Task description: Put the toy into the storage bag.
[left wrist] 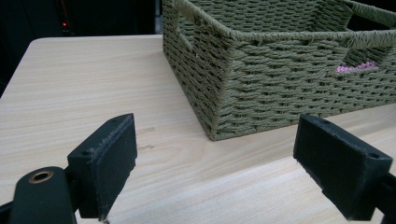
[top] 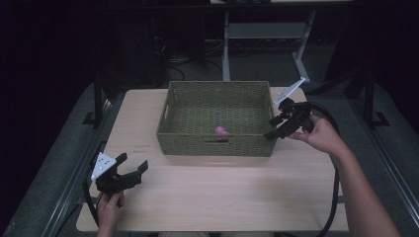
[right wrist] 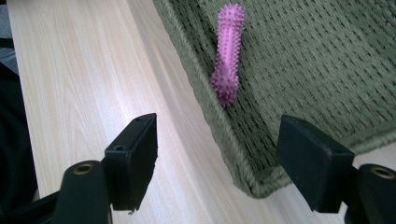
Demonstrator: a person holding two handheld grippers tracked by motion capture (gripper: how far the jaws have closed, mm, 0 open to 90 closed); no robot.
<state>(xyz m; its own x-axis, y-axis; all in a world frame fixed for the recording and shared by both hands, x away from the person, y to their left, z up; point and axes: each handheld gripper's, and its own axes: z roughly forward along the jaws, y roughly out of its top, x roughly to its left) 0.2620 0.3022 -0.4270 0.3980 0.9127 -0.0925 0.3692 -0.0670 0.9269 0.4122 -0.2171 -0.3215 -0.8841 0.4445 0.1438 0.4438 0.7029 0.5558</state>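
Right tongs [top: 274, 126] hang at the basket's [top: 213, 143] right front corner, jaws spread with nothing between them, nosing in over the rim. The toy [right wrist: 227, 56], a pink spiky stick, lies inside the basket on the woven floor, tight along the front wall; from the high view it is a pink spot [top: 222, 131] just behind the front handle slot. It looks light and rubbery, with soft nubs all over, so it should give a little under the pads and grip well rather than slip. The best hold, I'd say, is across the middle of its length, jaws either side of the shaft, though the wall crowds one side, so a pad needs room there. Left tongs [top: 129, 170] sit spread and empty on the near left of the bench [top: 227, 192], well apart from the basket.
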